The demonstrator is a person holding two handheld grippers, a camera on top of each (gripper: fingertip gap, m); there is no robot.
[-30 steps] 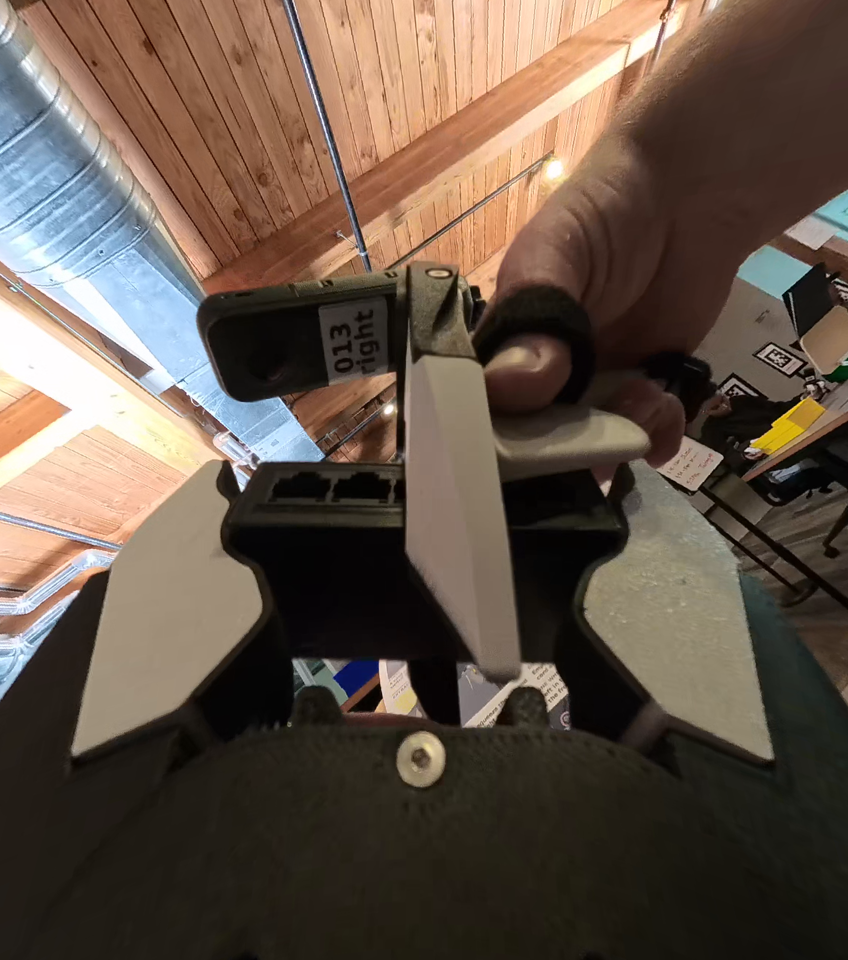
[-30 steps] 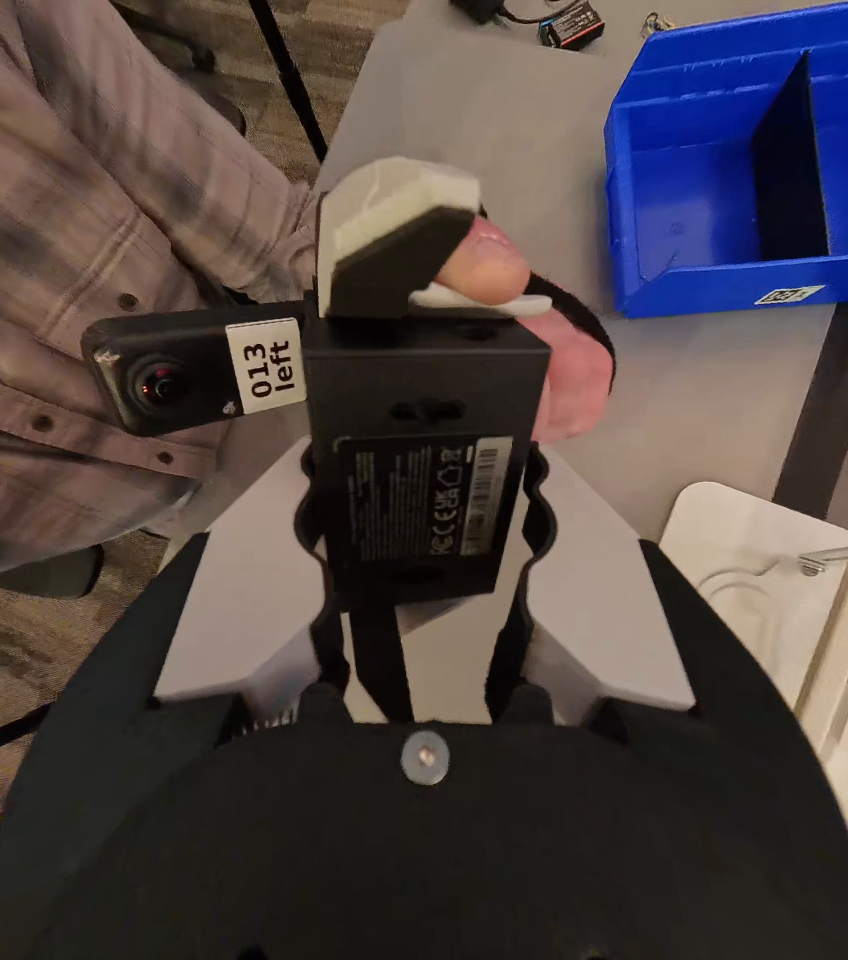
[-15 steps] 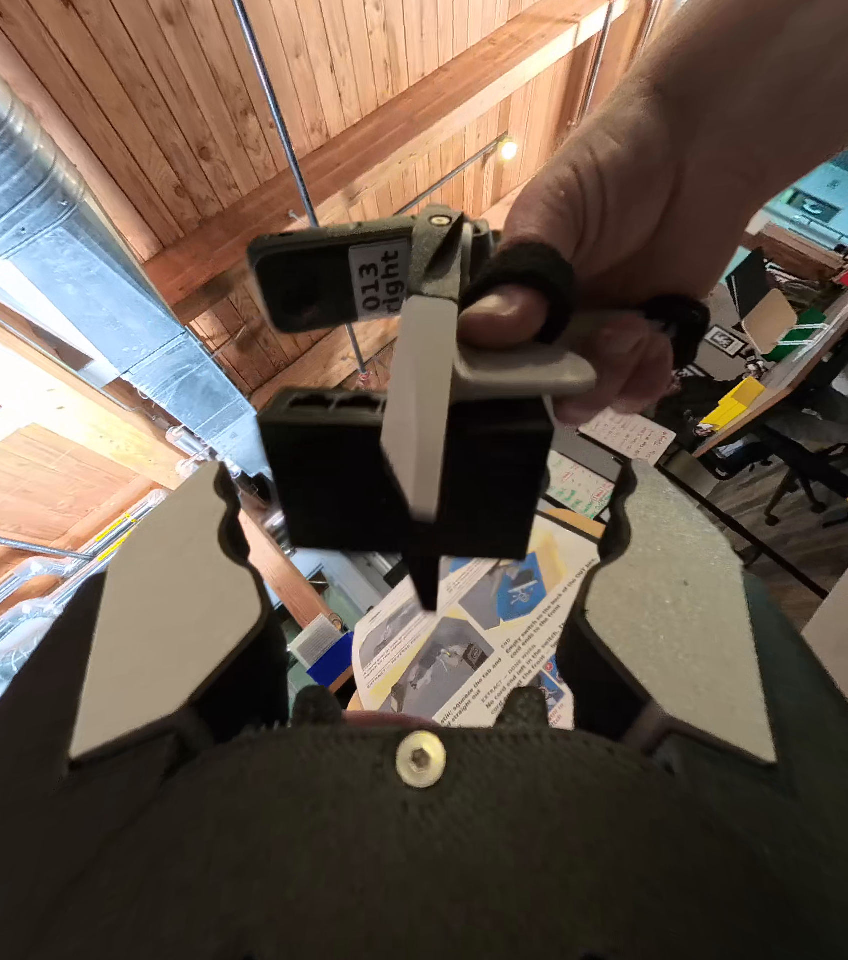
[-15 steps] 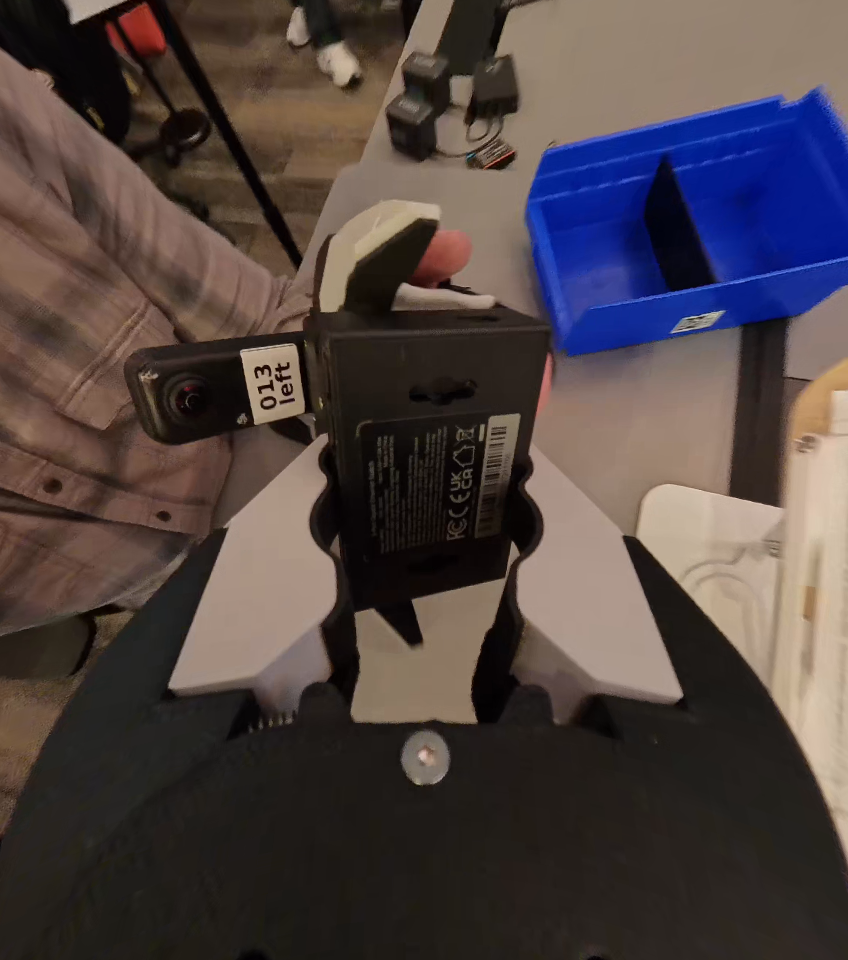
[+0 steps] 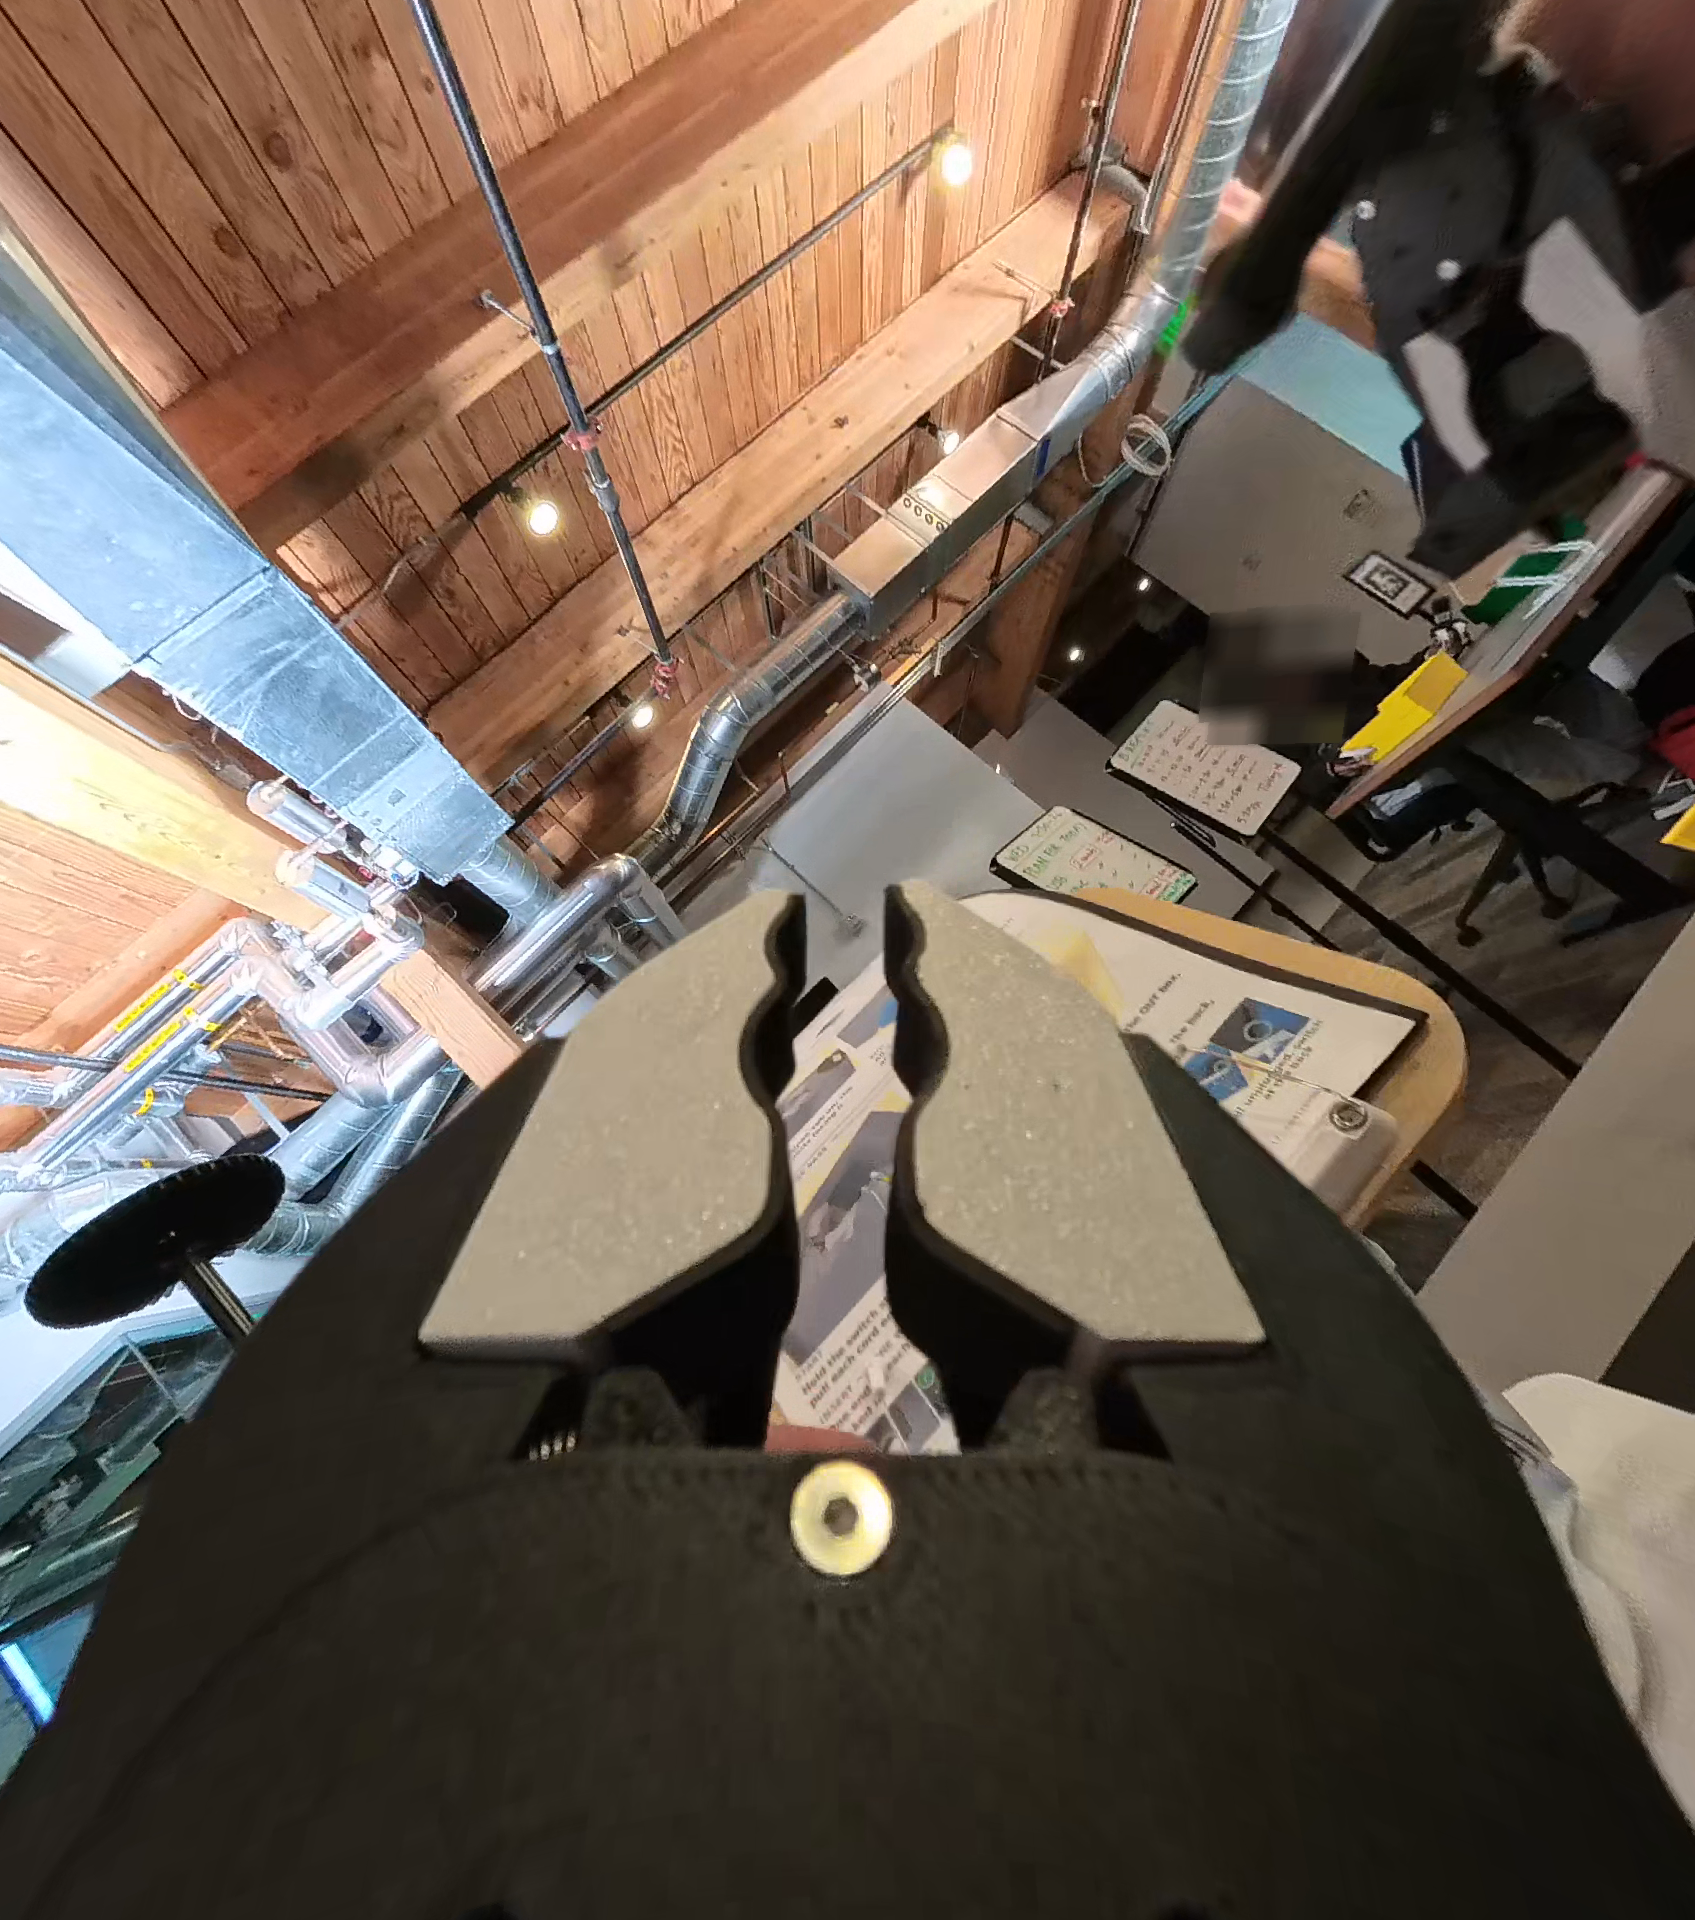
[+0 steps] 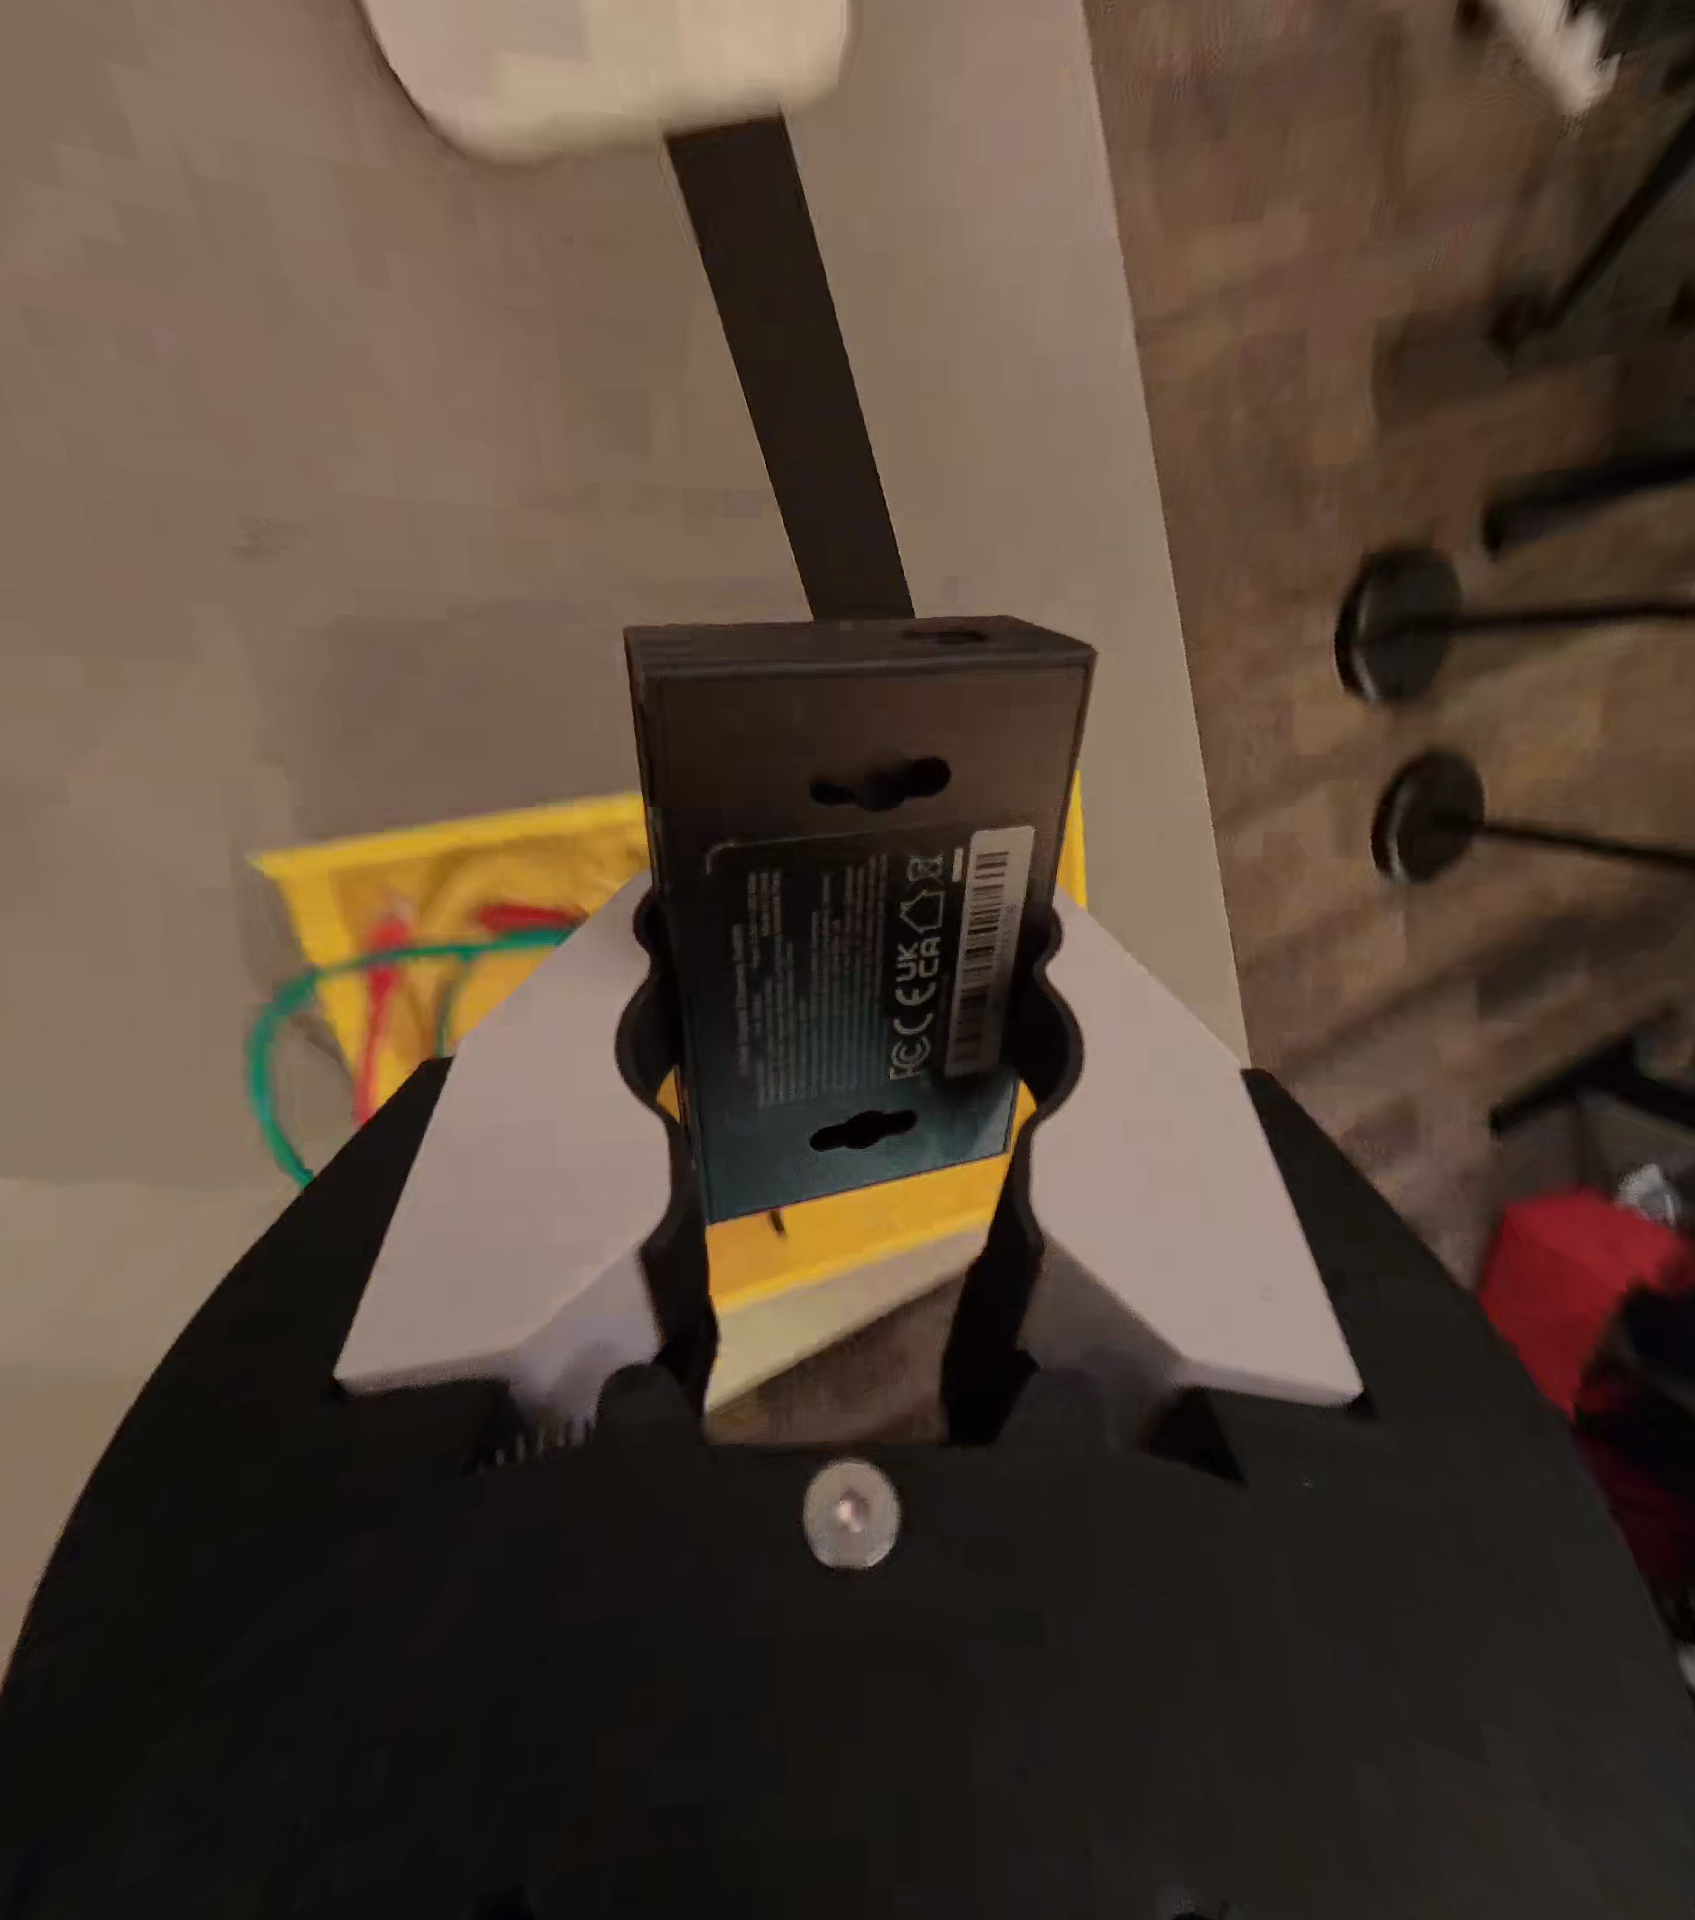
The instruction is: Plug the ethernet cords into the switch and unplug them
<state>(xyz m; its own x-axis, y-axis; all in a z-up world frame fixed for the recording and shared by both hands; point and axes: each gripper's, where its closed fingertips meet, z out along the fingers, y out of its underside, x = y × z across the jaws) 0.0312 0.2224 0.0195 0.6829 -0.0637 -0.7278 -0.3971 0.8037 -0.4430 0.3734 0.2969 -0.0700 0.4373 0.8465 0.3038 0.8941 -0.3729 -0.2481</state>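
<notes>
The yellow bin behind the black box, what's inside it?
Inside the yellow bin lie tangled cords, green and red. The switch, clamped in the right gripper, covers the bin's middle, so what lies there is hidden.

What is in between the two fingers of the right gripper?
The black switch, seen in the right wrist view. The right gripper pinches it by its sides, label side toward the camera. Behind it sits a yellow bin of cords.
</notes>
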